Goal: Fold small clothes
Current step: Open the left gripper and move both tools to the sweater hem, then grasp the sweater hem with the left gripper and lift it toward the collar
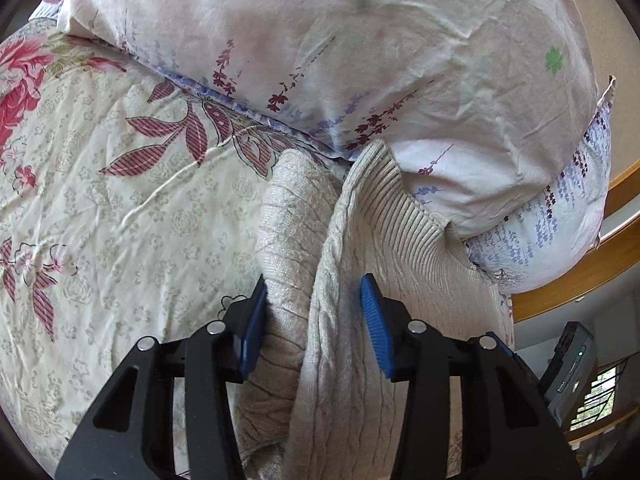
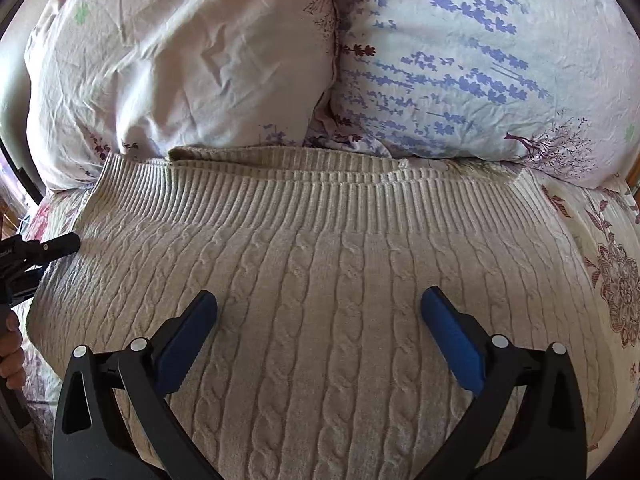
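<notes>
Left wrist view showed your left gripper [image 1: 312, 328] bunching the soft, floppy knit sweater [image 1: 352, 264]; your right gripper [image 2: 320, 320] hovered wide open, empty; grab the ribbed hem [image 2: 320, 196].

Both views bright, soft daylight, no harsh glare. Window [image 1: 596, 396] at the left wrist view's lower right is blown out. Soft shadows under the pillows [image 2: 180, 72] and sweater [image 2: 320, 280] folds. Heavy fisheye bending, dark vignette at corners. Focus sharp throughout.
</notes>
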Demonstrator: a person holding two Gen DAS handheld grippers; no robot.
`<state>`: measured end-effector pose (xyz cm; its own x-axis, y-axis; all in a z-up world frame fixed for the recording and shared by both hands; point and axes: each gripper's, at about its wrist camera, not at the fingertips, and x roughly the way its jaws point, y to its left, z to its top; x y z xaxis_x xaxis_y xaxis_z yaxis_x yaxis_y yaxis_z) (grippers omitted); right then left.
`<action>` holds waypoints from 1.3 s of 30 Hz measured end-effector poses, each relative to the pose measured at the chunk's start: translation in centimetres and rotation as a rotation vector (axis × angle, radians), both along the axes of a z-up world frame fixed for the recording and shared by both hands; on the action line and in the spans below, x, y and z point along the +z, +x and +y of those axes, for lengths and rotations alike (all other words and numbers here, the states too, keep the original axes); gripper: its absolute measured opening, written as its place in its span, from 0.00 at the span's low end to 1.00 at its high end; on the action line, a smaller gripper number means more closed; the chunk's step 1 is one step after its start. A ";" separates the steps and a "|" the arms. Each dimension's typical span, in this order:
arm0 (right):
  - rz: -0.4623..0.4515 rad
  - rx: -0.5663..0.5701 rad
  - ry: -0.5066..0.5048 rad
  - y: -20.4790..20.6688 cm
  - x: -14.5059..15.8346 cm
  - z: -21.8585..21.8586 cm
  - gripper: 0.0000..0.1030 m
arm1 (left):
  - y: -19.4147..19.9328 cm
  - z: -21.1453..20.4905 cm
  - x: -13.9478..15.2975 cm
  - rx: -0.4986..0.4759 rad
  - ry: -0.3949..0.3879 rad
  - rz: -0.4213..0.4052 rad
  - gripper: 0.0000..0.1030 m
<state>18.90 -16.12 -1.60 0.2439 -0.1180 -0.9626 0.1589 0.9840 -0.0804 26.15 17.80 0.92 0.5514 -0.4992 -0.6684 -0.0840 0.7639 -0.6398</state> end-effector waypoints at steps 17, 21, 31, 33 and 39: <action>0.005 0.040 -0.085 -0.6 -1.2 1.5 0.99 | 0.5 -1.4 -0.3 -0.015 -0.042 0.010 0.44; 0.006 0.045 -0.085 -0.8 -1.2 1.7 0.99 | 0.6 -2.5 0.0 -0.039 0.019 0.013 0.26; 0.018 0.081 -0.089 -0.6 -1.3 1.2 0.99 | -0.5 -4.1 4.0 -0.050 -0.117 -0.091 0.21; 0.019 0.090 -0.094 -0.5 -1.3 1.3 0.99 | -0.8 -5.2 5.1 -0.063 -0.141 -0.111 0.21; 0.023 0.098 -0.092 -0.6 -1.0 1.2 0.99 | -1.4 -8.7 7.4 -0.093 -0.231 -0.138 0.21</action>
<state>18.31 -14.89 -2.56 0.2370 -0.1823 -0.9542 0.0593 0.9831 -0.1731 24.79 9.07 8.28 0.5735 -0.6823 -0.4533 0.0796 0.5972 -0.7981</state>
